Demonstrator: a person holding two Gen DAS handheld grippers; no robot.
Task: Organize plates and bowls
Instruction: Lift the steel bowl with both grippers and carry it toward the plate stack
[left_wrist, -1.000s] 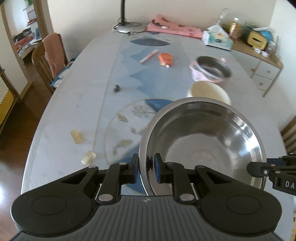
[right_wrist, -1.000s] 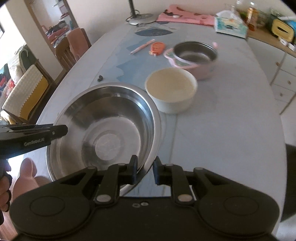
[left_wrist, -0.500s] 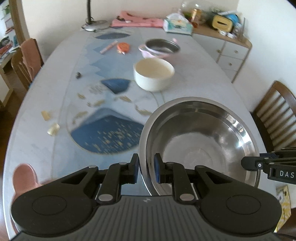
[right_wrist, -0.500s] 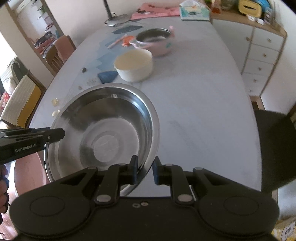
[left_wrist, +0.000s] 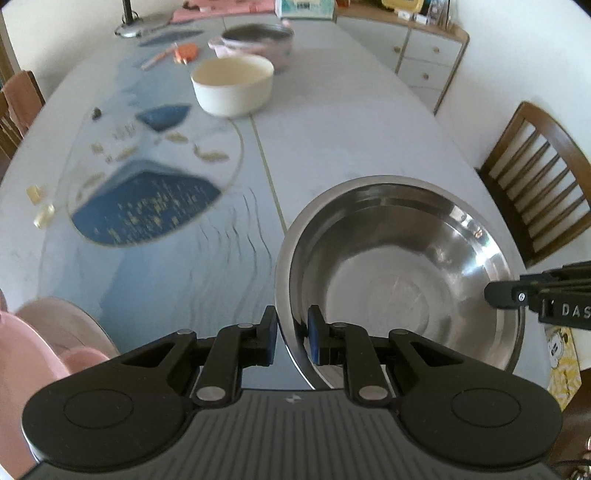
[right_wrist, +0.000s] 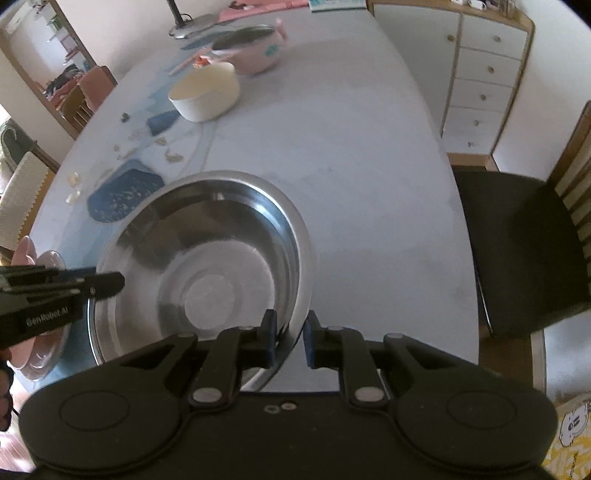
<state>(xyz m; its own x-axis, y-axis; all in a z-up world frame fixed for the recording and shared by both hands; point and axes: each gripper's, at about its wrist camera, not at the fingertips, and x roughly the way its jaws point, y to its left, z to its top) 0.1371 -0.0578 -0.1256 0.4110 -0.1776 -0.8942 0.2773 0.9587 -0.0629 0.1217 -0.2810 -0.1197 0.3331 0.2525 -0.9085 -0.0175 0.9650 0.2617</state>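
Note:
A large steel bowl (left_wrist: 402, 273) is held by both grippers over the near right part of the table. My left gripper (left_wrist: 291, 338) is shut on its left rim. My right gripper (right_wrist: 288, 338) is shut on its right rim; the bowl (right_wrist: 207, 258) fills the middle of the right wrist view. A cream bowl (left_wrist: 233, 85) stands farther back, also in the right wrist view (right_wrist: 205, 92). Behind it is a pink pot (left_wrist: 256, 40) with a steel inside, also in the right wrist view (right_wrist: 251, 48). A pink dish (left_wrist: 40, 354) lies at the near left.
The table (left_wrist: 351, 122) has a blue patterned mat (left_wrist: 147, 177) on its left half. A wooden chair (left_wrist: 535, 177) stands at the right edge and a white drawer cabinet (right_wrist: 484, 70) beyond it. A lamp base (left_wrist: 142, 27), an orange item (left_wrist: 186, 51) and small scraps (left_wrist: 40, 206) lie on the table.
Both grippers have carried the steel bowl back toward the near right end of the table. The cream bowl and pink pot now lie farther off. The pink dish has come into view.

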